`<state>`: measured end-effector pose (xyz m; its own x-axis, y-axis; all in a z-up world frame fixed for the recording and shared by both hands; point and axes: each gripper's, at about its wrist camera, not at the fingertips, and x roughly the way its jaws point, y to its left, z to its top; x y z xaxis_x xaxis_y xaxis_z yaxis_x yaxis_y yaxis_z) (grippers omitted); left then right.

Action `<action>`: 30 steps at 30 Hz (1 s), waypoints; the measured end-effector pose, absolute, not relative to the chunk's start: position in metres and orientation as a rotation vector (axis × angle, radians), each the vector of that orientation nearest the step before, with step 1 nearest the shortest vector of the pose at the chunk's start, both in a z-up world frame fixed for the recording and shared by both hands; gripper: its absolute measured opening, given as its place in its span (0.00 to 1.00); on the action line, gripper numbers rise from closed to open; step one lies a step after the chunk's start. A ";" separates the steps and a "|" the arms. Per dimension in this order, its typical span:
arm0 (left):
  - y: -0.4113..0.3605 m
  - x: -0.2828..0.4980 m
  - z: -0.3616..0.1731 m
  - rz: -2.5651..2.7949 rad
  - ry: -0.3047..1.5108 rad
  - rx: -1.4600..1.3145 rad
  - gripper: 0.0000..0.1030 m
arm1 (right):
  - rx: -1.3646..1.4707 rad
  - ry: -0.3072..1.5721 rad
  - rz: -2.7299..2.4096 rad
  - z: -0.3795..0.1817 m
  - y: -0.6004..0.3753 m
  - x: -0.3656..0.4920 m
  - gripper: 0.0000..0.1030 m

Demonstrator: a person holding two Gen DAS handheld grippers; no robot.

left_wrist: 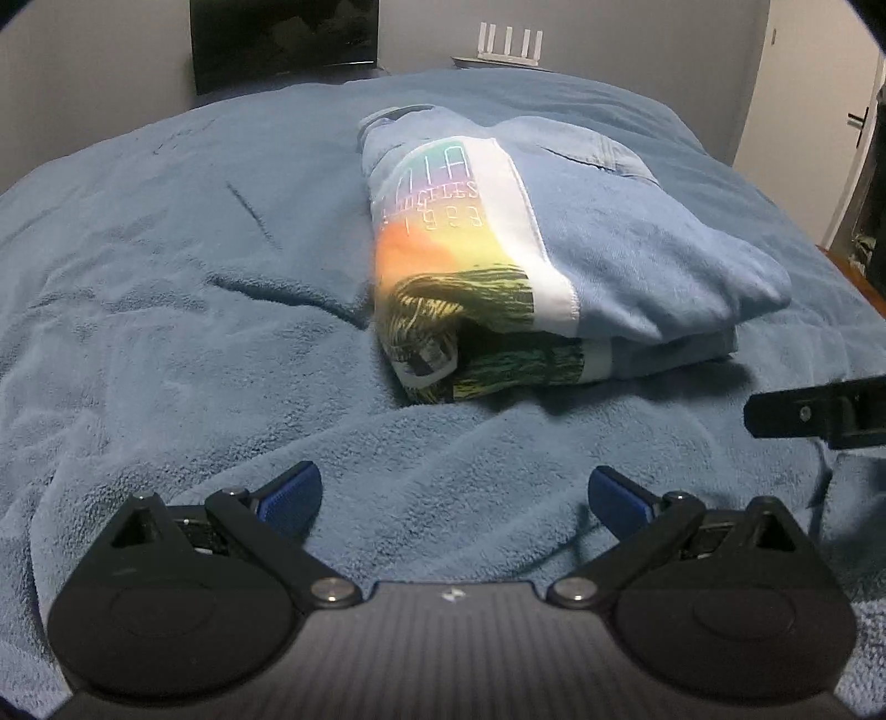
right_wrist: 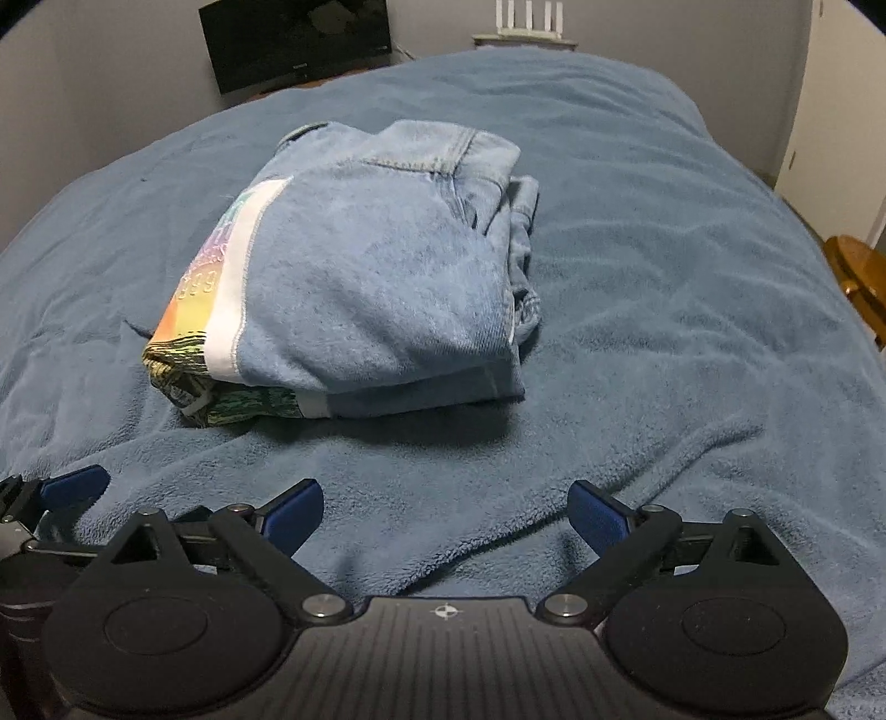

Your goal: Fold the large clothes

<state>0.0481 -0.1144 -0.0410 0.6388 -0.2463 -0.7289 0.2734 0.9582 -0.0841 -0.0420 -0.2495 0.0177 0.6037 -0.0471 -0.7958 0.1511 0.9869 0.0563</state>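
A light blue garment with a rainbow print panel lies folded into a thick bundle (left_wrist: 554, 255) on the blue blanket (left_wrist: 194, 277). It also shows in the right wrist view (right_wrist: 376, 288), with its denim-like seams at the far end. My left gripper (left_wrist: 454, 493) is open and empty, low over the blanket, short of the bundle's near edge. My right gripper (right_wrist: 446, 507) is open and empty, also short of the bundle. A part of the right gripper shows at the right edge of the left wrist view (left_wrist: 819, 412). A left gripper fingertip (right_wrist: 75, 487) shows at the left edge of the right wrist view.
The blanket (right_wrist: 664, 332) covers a bed and is wrinkled near the grippers. A dark screen (left_wrist: 282, 39) and a white router (left_wrist: 509, 44) stand beyond the far edge. A wooden piece of furniture (right_wrist: 858, 277) and a door (left_wrist: 853, 127) are at the right.
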 end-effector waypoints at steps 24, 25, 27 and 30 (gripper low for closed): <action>-0.117 0.049 -0.046 -0.301 0.843 0.037 1.00 | 0.138 0.928 -0.102 0.016 -0.254 -0.039 0.93; -0.117 0.049 -0.046 -0.301 0.843 0.038 1.00 | 0.138 0.928 -0.102 0.016 -0.254 -0.039 0.93; -0.117 0.049 -0.046 -0.301 0.843 0.038 1.00 | 0.138 0.928 -0.103 0.015 -0.254 -0.039 0.93; -0.118 0.049 -0.047 -0.301 0.842 0.040 1.00 | 0.138 0.929 -0.102 0.015 -0.254 -0.039 0.93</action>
